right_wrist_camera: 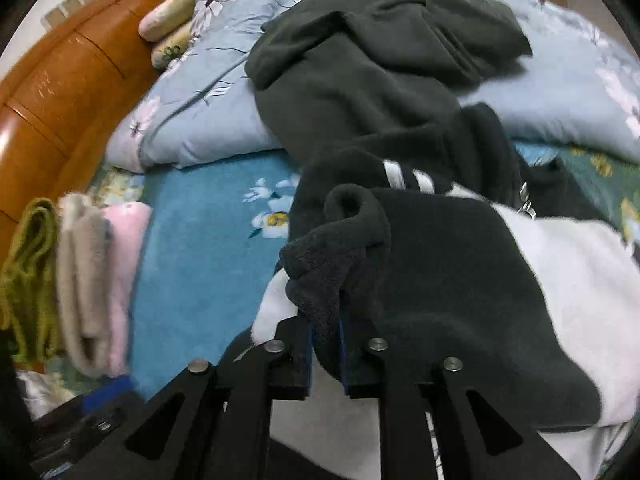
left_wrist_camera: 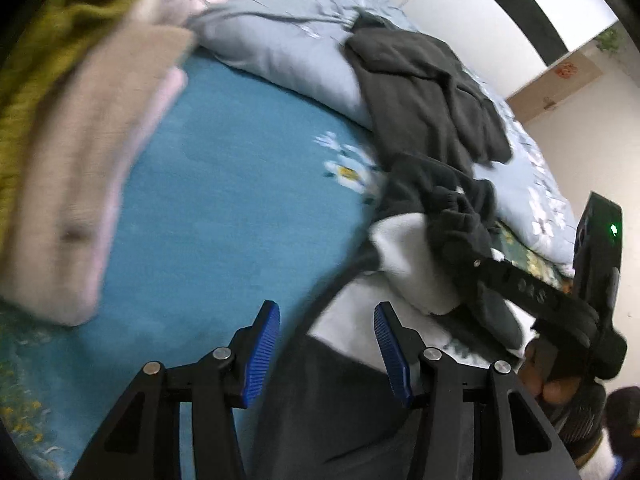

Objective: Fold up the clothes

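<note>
Dark fleece cuff [right_wrist_camera: 336, 264] in right claw [right_wrist_camera: 326, 332] (left claw [left_wrist_camera: 326, 354] wide)

Your left wrist camera looks low across the teal blanket [left_wrist_camera: 224, 200], catching your right gripper [left_wrist_camera: 476, 263] from the side. Your right wrist camera sits close over the dark fleece garment [right_wrist_camera: 460, 264], facing the wooden headboard [right_wrist_camera: 68, 92]. Both views share the folded stack [left_wrist_camera: 84, 184], the blanket and the dark grey pile [left_wrist_camera: 432, 92].

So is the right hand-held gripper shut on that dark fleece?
Shut: the right hand-held gripper pinches the dark fleece cuff between its blue pads.
</note>
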`<state>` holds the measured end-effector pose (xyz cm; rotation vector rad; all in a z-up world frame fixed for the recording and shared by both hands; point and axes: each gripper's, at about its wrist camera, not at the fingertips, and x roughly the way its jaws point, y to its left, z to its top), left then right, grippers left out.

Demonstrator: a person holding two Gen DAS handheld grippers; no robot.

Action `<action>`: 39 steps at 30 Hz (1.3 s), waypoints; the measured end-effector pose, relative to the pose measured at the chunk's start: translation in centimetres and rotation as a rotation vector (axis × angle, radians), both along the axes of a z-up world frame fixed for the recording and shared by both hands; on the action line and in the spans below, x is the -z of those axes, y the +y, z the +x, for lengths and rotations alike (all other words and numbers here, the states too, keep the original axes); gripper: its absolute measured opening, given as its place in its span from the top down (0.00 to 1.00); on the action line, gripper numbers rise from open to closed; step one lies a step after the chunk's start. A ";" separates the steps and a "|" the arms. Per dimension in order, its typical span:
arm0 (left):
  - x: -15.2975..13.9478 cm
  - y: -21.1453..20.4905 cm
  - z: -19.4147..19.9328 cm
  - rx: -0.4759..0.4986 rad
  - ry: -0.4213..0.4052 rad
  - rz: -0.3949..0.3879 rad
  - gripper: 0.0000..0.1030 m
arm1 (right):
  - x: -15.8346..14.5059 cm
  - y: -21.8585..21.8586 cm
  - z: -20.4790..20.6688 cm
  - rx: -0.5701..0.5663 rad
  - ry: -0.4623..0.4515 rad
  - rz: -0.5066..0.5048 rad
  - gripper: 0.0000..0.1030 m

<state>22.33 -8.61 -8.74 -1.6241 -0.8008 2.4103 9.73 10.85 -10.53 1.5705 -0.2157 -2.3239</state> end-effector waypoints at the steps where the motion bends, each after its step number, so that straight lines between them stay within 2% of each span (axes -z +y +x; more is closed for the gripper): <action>1: 0.1 0.7 -0.6 0.018 0.006 0.022 0.46 | -0.4 0.5 0.4 -0.012 0.005 -0.017 0.73; 4: 0.7 3.4 -2.9 0.082 0.023 0.080 0.42 | -2.0 3.0 1.8 -0.021 0.044 -0.054 0.64; 6: 1.3 5.3 -4.6 0.122 0.026 0.102 0.40 | -3.0 5.6 3.1 0.010 0.077 -0.028 0.63; 10: 3.2 7.9 -7.1 0.120 -0.015 0.106 0.40 | -4.3 10.6 5.4 0.105 0.097 0.009 0.63; 14: 2.8 9.4 -7.8 0.112 0.021 0.074 0.42 | -5.4 15.3 7.6 0.205 0.106 0.001 0.62; 16: 2.4 10.3 -8.2 0.128 0.023 0.028 0.49 | -5.5 17.1 8.3 0.249 0.100 -0.006 0.62; 18: 1.8 11.1 -8.4 0.148 0.042 -0.030 0.65 | -5.3 18.1 8.7 0.287 0.092 -0.022 0.62; 19: 1.6 11.3 -8.5 0.161 0.052 -0.057 0.69 | -5.1 18.5 8.8 0.303 0.085 -0.033 0.62; 20: 1.6 11.5 -8.6 0.177 0.058 -0.077 0.80 | -5.0 18.9 9.0 0.317 0.082 -0.040 0.62; 23: 0.4 10.9 -8.1 0.193 0.115 -0.084 0.83 | -4.8 19.5 9.5 0.345 0.075 -0.060 0.62; 27: -1.8 8.3 -7.3 0.140 0.207 -0.042 0.83 | -4.7 19.8 10.1 0.354 0.079 -0.075 0.62; 29: -0.4 7.3 -8.1 0.120 0.157 -0.060 0.83 | -4.4 20.0 10.3 0.350 0.071 -0.067 0.62; 31: 2.6 6.5 -9.2 0.109 0.059 -0.079 0.83 | -3.2 20.1 10.0 0.357 0.038 -0.046 0.62; 32: 4.0 6.2 -9.7 0.107 0.015 -0.076 0.83 | -2.3 20.3 9.8 0.370 0.007 -0.044 0.62; 34: 5.1 5.8 -10.0 0.112 -0.014 -0.044 0.83 | -0.9 20.7 9.6 0.396 -0.046 -0.045 0.62; 37: 3.9 5.3 -9.7 0.172 -0.008 0.005 0.78 | -0.3 21.2 9.8 0.418 -0.074 -0.061 0.62; 39: 2.8 4.8 -9.0 0.226 0.008 0.037 0.69 | -0.9 21.9 10.5 0.421 -0.065 -0.094 0.62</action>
